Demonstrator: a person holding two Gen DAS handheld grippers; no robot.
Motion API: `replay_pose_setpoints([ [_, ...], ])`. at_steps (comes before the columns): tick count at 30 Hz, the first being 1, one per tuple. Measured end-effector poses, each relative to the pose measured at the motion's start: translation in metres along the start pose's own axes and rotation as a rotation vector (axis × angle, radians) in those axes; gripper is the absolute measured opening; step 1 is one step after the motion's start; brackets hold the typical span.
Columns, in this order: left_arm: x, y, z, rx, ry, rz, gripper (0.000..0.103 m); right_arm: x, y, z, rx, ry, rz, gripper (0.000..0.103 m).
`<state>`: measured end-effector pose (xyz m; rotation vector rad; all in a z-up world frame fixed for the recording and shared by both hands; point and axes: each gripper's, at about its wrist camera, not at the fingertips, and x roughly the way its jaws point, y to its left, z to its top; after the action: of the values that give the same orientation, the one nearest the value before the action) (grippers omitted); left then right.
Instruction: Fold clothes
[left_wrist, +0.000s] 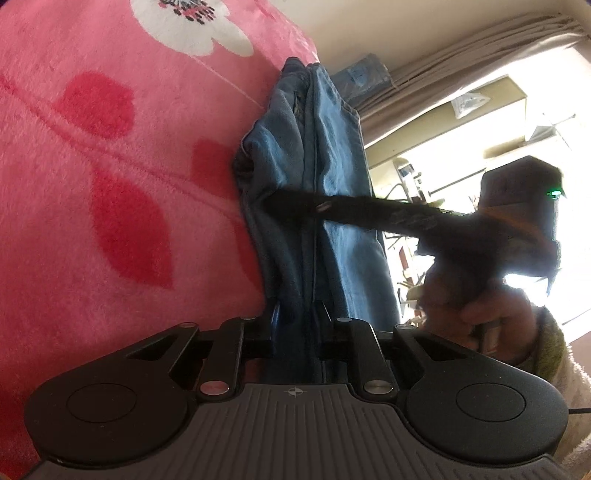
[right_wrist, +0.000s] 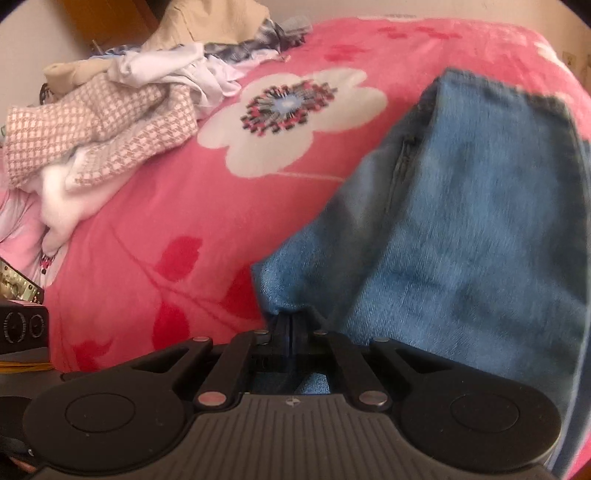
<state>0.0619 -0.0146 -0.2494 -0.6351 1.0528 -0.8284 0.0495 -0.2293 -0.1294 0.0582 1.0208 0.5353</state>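
Note:
A pair of blue jeans (left_wrist: 332, 140) lies folded lengthwise on the pink flowered blanket (left_wrist: 110, 192). In the left wrist view, my left gripper (left_wrist: 300, 317) is shut on the near end of the jeans, with denim bunched between its fingers. My right gripper (left_wrist: 277, 206) reaches in from the right, held by a hand (left_wrist: 495, 317), and its tips meet the jeans partway along. In the right wrist view, the right gripper (right_wrist: 290, 319) is shut on a folded edge of the jeans (right_wrist: 461, 221), which spread up and to the right, slightly blurred.
A pile of loose clothes (right_wrist: 103, 122), checked, white and beige, sits at the blanket's (right_wrist: 184, 221) far left. A dark box (right_wrist: 22, 325) stands off the bed's left edge. Curtains (left_wrist: 461, 55) and a bright window lie beyond the bed's right edge.

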Motion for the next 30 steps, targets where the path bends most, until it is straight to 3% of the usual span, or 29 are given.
replay_pose_setpoints([
  [4,0.002,-0.001,0.001,0.009,0.004,0.001,0.016,-0.021,-0.007,0.009,0.044,-0.069,0.049,0.0],
  [8,0.003,-0.004,0.0,0.025,0.006,0.012,0.016,0.012,-0.019,0.011,0.115,-0.042,0.046,0.0],
  [13,0.003,-0.008,-0.002,0.049,0.002,0.024,0.016,0.021,-0.027,0.008,0.185,-0.061,0.055,0.0],
  [17,0.003,-0.012,-0.003,0.076,0.001,0.038,0.016,-0.002,-0.026,0.014,0.203,-0.131,0.06,0.0],
  [23,0.001,-0.019,-0.006,0.121,-0.006,0.072,0.018,0.037,-0.033,0.008,0.247,-0.083,0.101,0.0],
  [25,-0.002,-0.023,-0.006,0.149,-0.005,0.08,0.02,0.029,-0.035,0.012,0.287,-0.077,0.111,0.0],
  [30,-0.019,-0.031,-0.007,0.204,-0.013,0.097,0.027,-0.036,-0.046,0.004,0.328,-0.194,0.077,0.0],
])
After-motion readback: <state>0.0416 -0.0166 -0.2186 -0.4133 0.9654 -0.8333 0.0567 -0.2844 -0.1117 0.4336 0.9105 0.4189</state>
